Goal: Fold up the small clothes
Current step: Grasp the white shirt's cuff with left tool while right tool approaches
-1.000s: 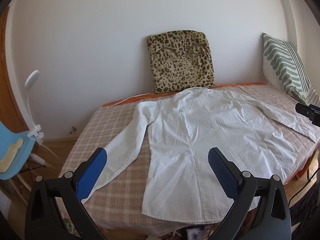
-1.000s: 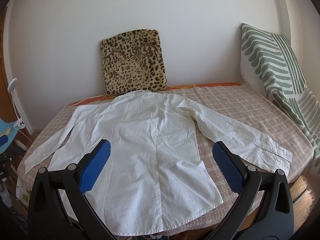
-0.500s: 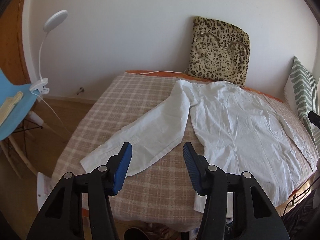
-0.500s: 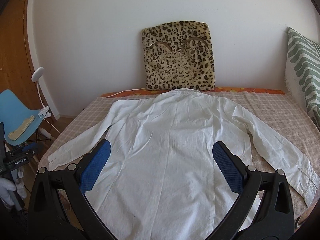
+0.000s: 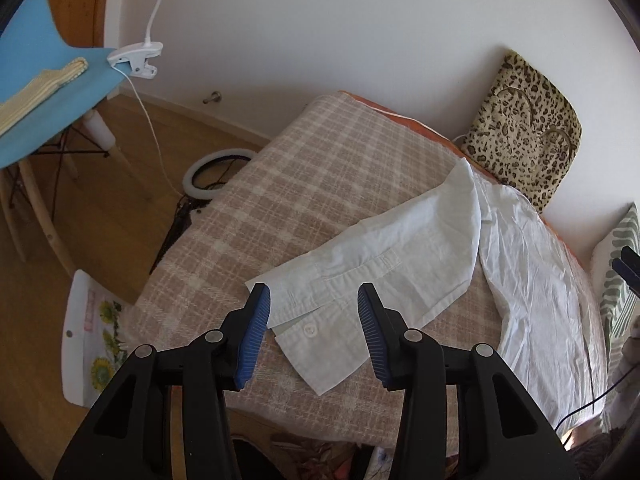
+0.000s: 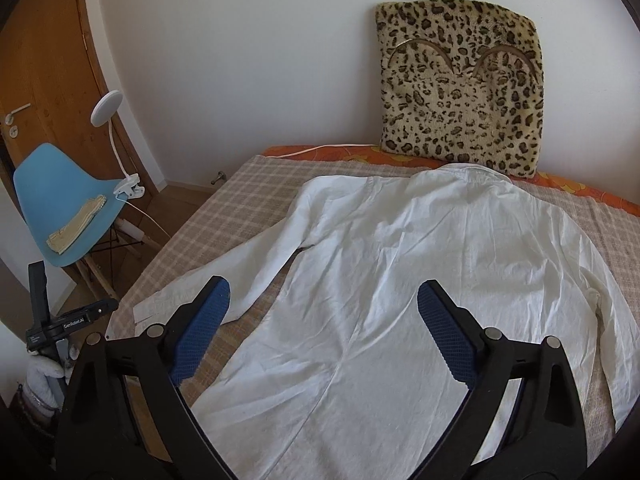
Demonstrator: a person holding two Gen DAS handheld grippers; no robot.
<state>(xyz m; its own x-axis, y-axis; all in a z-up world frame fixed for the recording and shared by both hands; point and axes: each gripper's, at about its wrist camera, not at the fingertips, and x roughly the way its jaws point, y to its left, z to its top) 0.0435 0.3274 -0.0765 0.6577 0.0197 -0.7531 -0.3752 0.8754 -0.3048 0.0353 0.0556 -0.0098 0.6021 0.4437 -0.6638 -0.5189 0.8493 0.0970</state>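
A white long-sleeved shirt (image 6: 420, 240) lies spread flat, back up, on a checked bed cover (image 5: 312, 168). Its left sleeve (image 5: 400, 248) stretches toward the bed's near left corner and ends in a buttoned cuff (image 5: 316, 320). My left gripper (image 5: 314, 296) hovers over that cuff with its jaws closing. The cuff shows between the blue pads (image 5: 256, 320), which do not press on it. My right gripper (image 6: 323, 288) hangs above the lower middle of the shirt's back, wide and just starting to close, with nothing gripped.
A leopard-print cushion (image 6: 460, 92) leans on the wall behind the collar. A striped pillow (image 5: 616, 280) stands at the bed's right. Left of the bed are a blue chair (image 6: 60, 208) with a clip lamp (image 6: 128, 190), a ring light (image 5: 216, 168) on the floor and a wooden door (image 6: 44, 80).
The left gripper swung left and down from the shirt's hem to the sleeve cuff, and its jaws narrowed a lot. The right gripper slid left over the shirt's back.
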